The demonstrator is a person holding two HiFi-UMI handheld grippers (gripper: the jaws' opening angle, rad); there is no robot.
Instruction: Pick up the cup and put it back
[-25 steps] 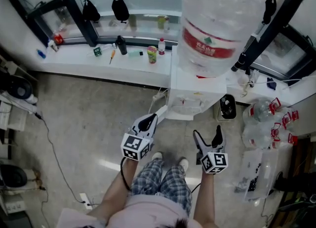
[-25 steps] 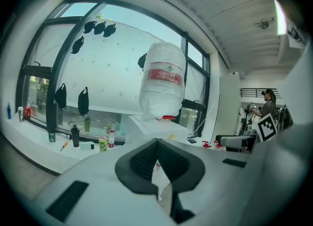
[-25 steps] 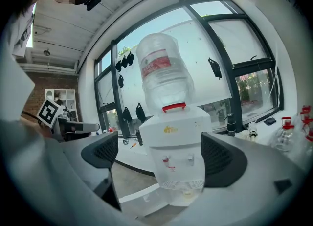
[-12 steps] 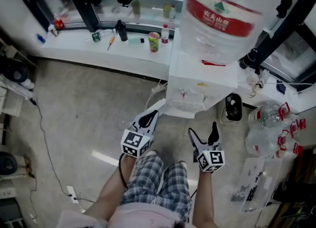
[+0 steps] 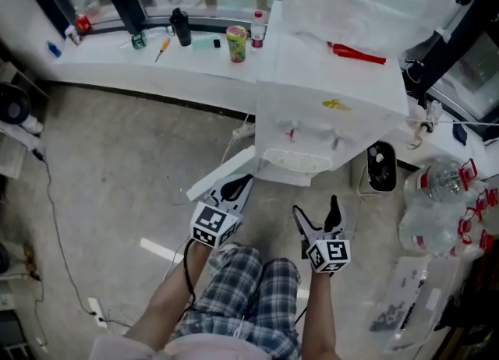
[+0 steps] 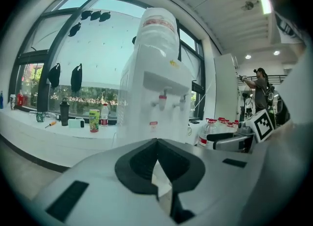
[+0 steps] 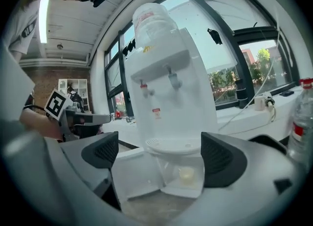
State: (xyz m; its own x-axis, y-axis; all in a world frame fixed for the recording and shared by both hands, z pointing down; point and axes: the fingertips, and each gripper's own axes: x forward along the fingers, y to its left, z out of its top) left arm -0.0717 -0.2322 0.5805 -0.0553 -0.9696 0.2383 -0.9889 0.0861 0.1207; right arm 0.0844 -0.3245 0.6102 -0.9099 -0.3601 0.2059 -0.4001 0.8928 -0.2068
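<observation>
Pale, yellowish, translucent: cup [image 7: 186, 175], one, small, apparently upright, though too blurred to be sure. It stands on the floor of the open compartment at the foot of the white water dispenser [image 7: 171, 98], toward the right side of that floor and back from its front edge. The compartment door [image 7: 134, 176] is swung out to the left. The head view does not show the cup, as the dispenser body [image 5: 327, 109] overhangs it.

Right gripper [image 7: 161, 154]: jaws spread wide, nothing between them, aimed at the compartment mouth. The cup lies ahead of it and low, a little right of the jaws' midline, well apart from the pads.

Left gripper [image 6: 157, 142]: jaws closed tip to tip, no object held as far as can be seen. It points at the dispenser front above the door, with no cup in its view.

Judgement: right gripper is the better placed. A forward and downward reach into the compartment is called for, with the door edge and drip tray [image 7: 172, 145] the likely obstructions
</observation>
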